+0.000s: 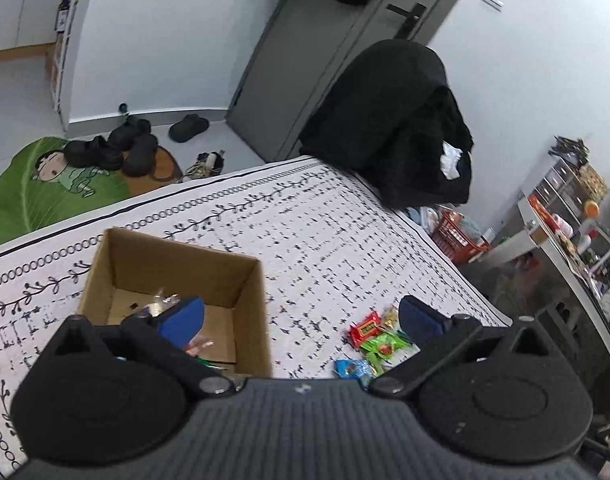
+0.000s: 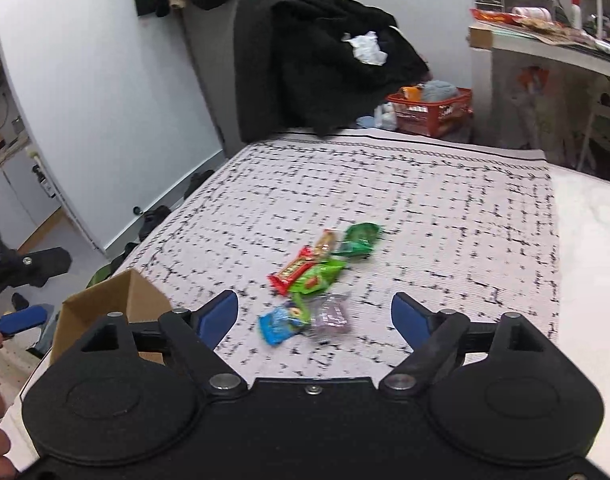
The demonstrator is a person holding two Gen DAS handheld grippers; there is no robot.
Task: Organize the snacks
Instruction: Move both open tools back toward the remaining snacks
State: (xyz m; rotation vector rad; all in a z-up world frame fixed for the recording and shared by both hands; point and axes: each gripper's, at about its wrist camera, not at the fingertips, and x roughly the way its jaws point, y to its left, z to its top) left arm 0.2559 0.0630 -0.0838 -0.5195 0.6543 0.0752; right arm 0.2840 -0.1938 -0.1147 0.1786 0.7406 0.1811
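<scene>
An open cardboard box [image 1: 241, 280] stands on the patterned tablecloth [image 1: 325, 216] and holds a few wrapped snacks [image 1: 163, 302]. My left gripper [image 1: 301, 316] is open and empty, its left finger over the box and its right finger by a small pile of snacks [image 1: 375, 340]. In the right wrist view the pile shows a red bar [image 2: 293, 270], green packets [image 2: 319, 274], a blue packet [image 2: 281, 322] and a clear purple one [image 2: 331, 314]. My right gripper [image 2: 315, 314] is open and empty just above this pile. The box corner [image 2: 113, 304] is at its left.
A chair draped with black clothes [image 1: 401, 128] stands at the table's far edge. A red basket [image 2: 433, 108] sits on the floor beyond. A cluttered shelf [image 1: 565, 232] is to the right. Shoes [image 1: 125, 148] and a green mat lie on the floor.
</scene>
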